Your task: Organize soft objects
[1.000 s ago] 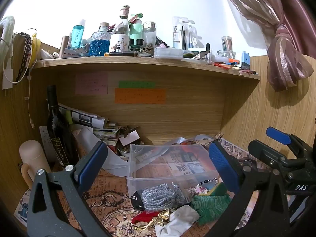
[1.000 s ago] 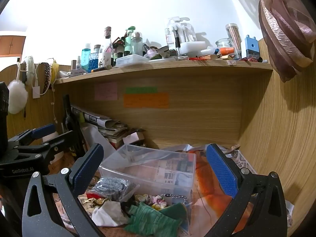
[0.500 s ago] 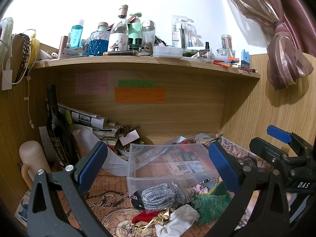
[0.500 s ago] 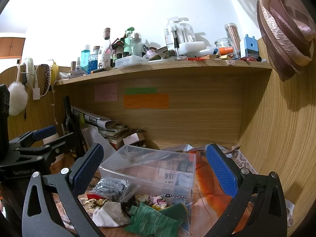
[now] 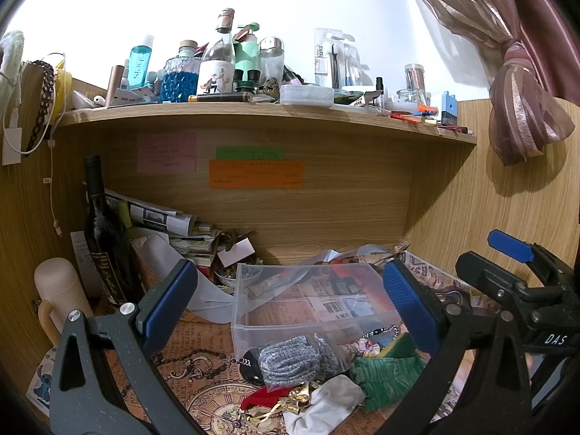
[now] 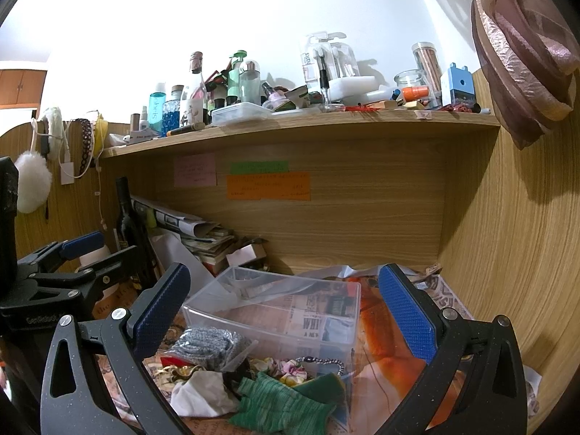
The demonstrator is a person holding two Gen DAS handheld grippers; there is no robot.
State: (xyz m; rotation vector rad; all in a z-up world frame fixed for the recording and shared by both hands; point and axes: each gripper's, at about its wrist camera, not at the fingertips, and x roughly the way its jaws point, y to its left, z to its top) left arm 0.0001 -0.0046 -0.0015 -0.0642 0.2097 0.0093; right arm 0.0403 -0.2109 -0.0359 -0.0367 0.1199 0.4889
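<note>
soft things lie in a loose heap on the patterned paper (image 5: 188,344) that covers the desk, right against the near wall of a clear plastic box (image 5: 311,301). in the heap: a grey knitted piece (image 5: 290,357) inside a clear wrapper, a green knitted cloth (image 5: 388,373), a white cloth (image 5: 326,404), a red scrap (image 5: 264,397) with gold ribbon beside it, and a flowery scrunchie (image 6: 290,368) next to a bead bracelet (image 6: 320,360). the box itself holds nothing that shows; the printed paper under it reads through its walls.

left gripper (image 5: 286,297) hangs above the heap with its blue-padded jaws spread wide, nothing between them. right gripper (image 6: 282,301) is the same, jaws wide apart and bare, over the box and the heap. each gripper shows at the edge of the other's view, so they sit side by side, near each other.

behind the box stand a dark wine bottle (image 5: 103,239) and a stack of papers (image 5: 170,224). the shelf (image 5: 253,112) above is crowded with bottles.
</note>
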